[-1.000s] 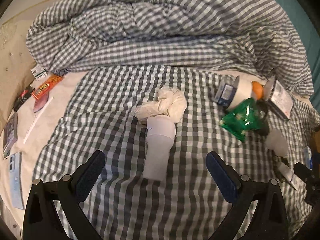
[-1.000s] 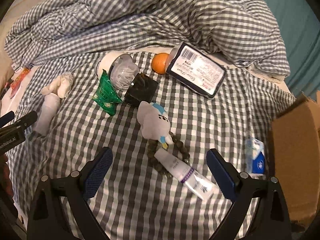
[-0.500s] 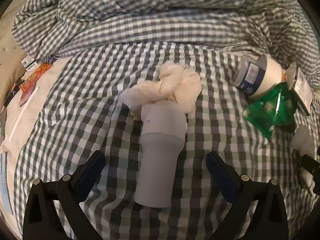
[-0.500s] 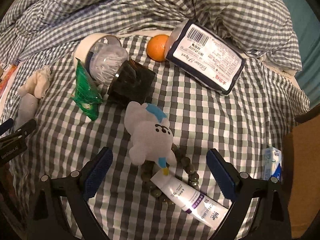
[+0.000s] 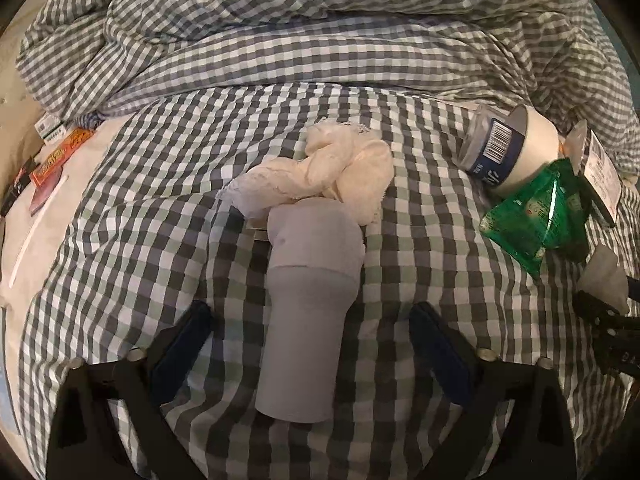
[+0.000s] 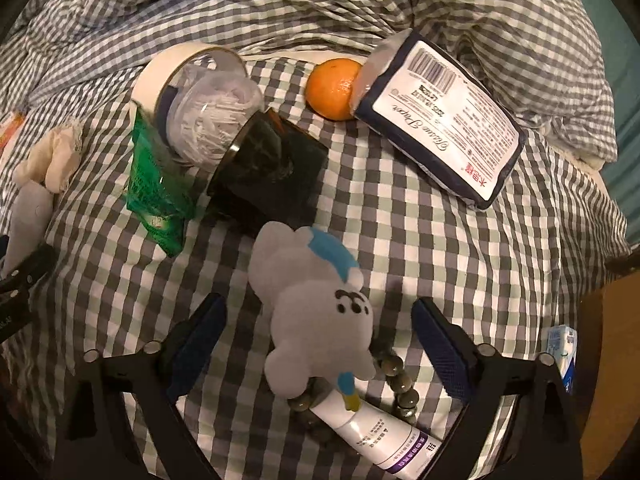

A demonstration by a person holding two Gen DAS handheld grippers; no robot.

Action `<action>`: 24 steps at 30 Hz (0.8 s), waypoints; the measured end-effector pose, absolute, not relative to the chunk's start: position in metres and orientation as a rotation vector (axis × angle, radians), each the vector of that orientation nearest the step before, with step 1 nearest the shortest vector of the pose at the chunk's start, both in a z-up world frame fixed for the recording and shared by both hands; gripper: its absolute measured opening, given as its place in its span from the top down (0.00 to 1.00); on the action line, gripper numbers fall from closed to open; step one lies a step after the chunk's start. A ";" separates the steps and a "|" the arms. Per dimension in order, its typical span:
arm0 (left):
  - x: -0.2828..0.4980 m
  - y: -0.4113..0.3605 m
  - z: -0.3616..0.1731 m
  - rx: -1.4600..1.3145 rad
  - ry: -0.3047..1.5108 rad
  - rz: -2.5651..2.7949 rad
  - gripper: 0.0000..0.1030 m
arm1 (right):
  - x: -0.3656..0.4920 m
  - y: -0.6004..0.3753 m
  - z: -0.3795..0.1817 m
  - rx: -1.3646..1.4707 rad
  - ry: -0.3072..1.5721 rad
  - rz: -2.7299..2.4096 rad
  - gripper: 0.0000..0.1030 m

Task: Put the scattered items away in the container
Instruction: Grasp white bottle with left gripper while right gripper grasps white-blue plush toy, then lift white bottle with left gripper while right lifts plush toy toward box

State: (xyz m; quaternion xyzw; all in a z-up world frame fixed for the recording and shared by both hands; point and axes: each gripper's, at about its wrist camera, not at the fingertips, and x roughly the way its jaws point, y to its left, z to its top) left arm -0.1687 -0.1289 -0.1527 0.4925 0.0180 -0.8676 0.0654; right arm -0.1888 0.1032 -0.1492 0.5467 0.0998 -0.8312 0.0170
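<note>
A rumpled checked blanket (image 5: 320,32) lies behind the checked bedsheet (image 6: 400,208) where the clutter sits. The cardboard box (image 6: 616,320) stands at the right edge. The left gripper (image 5: 310,342) straddles a grey sock (image 5: 308,320), fingers spread and closing, not touching it. The right gripper (image 6: 318,334) straddles a plush toy (image 6: 316,320), also closing, clear of it.

I read "Tissue Paper" in script on the tissue pack (image 6: 438,124), upside down beneath its barcode; remaining print there too small. Cotton-swab jar (image 5: 508,148) carries a barcode, digits illegible. Tube (image 6: 380,432) lettering unreadable.
</note>
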 end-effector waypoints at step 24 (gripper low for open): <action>-0.144 -0.130 -0.106 1.417 0.055 -2.650 0.61 | -0.167 0.122 -0.114 1.620 0.112 -2.563 0.63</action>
